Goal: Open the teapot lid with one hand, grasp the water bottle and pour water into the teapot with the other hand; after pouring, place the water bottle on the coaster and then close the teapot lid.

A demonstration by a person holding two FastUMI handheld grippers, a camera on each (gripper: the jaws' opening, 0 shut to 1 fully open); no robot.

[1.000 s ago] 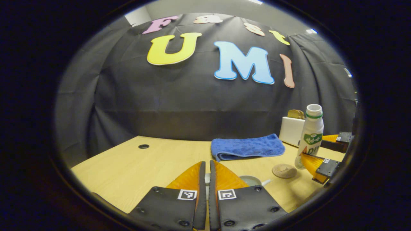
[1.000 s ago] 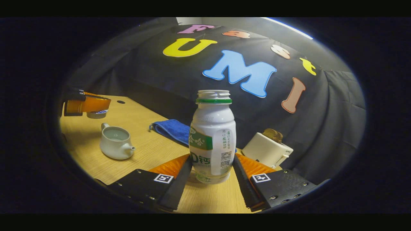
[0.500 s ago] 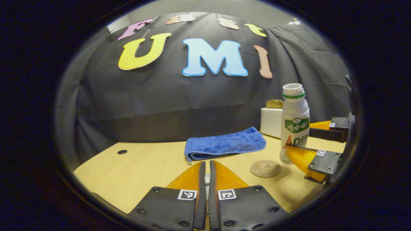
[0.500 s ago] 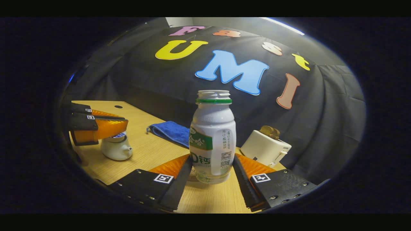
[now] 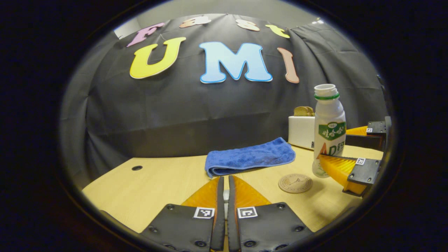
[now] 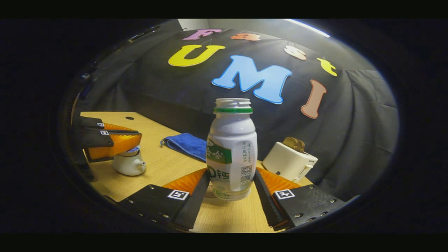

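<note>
- While the right gripper [image 6: 231, 183] sits at the bottom centre of the right gripper view, its two fingers bracket the base of the water bottle [image 6: 231, 150]; whether both actually press on it, I cannot tell.
- That bottle stands upright, long axis vertical, open mouth pointing up, green ring under the neck, its foot low over the wooden table [image 6: 164, 168].
- Left gripper view: the same bottle shows at the right of the frame, upright again, with the right gripper's fingers on either side of its lower half.
- Just left of the bottle's base in that view lies the round coaster [image 5: 295, 183], flat on the table and apart from the bottle.
- Right gripper view, left edge: the teapot [image 6: 129, 165], pale and squat, spout pointing to the right of the frame.
- The left gripper [image 6: 117, 141] hangs directly over the pot, fingers clenched together at the lid [image 6: 132, 150].
- Left gripper view, bottom centre: those fingers are pressed almost flat together, a pale sliver in the slit between them.
- Behind, a blue towel [image 5: 250, 157] lies folded mid-frame, and a white toaster [image 5: 301, 131] with bread stands near the black wall.
</note>
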